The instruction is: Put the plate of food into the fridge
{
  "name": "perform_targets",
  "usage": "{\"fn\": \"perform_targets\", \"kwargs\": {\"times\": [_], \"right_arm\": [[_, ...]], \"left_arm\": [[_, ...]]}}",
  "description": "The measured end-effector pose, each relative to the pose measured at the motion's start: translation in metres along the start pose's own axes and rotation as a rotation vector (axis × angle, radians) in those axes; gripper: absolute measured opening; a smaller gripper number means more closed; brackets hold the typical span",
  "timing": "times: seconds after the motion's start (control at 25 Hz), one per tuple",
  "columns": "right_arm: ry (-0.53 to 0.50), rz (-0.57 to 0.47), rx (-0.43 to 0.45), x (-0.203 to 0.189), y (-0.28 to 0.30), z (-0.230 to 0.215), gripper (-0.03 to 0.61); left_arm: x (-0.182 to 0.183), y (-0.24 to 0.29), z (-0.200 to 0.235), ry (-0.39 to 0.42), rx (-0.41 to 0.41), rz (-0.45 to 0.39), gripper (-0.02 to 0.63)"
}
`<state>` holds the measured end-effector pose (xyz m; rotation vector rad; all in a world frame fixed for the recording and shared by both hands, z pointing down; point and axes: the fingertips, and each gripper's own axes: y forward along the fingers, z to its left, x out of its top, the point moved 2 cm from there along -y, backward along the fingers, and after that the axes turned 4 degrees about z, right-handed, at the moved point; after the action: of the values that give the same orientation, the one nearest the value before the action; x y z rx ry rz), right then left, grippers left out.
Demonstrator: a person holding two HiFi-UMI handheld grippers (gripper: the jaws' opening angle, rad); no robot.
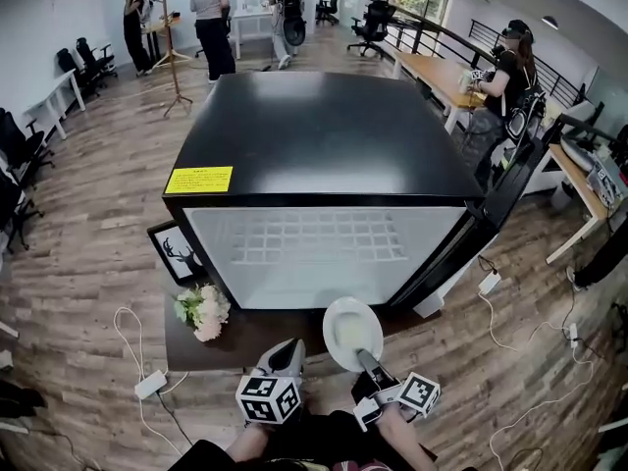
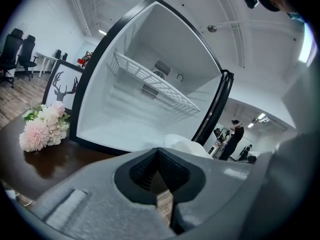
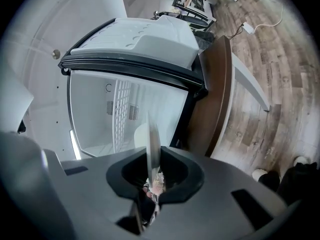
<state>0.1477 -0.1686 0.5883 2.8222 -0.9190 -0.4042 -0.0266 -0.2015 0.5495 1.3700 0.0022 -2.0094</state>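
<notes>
One white plate [image 1: 351, 332] hangs in front of the one open fridge [image 1: 324, 135], above the front edge of the one low dark table [image 1: 245, 337] and not yet inside. The right gripper [image 1: 369, 363] pinches the plate's near rim, which shows edge-on between its jaws in the right gripper view [image 3: 152, 149]. The left gripper [image 1: 287, 353], just beside it, has its jaws pressed together on nothing. The fridge holds one wire shelf [image 1: 319, 235], and left of the plate sit one bunch of pale flowers [image 1: 203, 310] and one framed deer picture [image 1: 175, 251].
</notes>
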Motion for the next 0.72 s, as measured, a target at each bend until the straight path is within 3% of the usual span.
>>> {"fn": "perform_targets", "kwargs": {"times": [0.4, 0.72], "right_arm": [[0.073, -0.111, 0.007, -0.006, 0.034, 0.026, 0.049], [0.121, -0.143, 0.044, -0.014, 0.018, 0.067, 0.049]], "left_arm": [[0.026, 0.018, 0.037, 0.038, -0.102, 0.062, 0.008], [0.031, 0.023, 0.049, 0.049, -0.148, 0.100, 0.008]]}}
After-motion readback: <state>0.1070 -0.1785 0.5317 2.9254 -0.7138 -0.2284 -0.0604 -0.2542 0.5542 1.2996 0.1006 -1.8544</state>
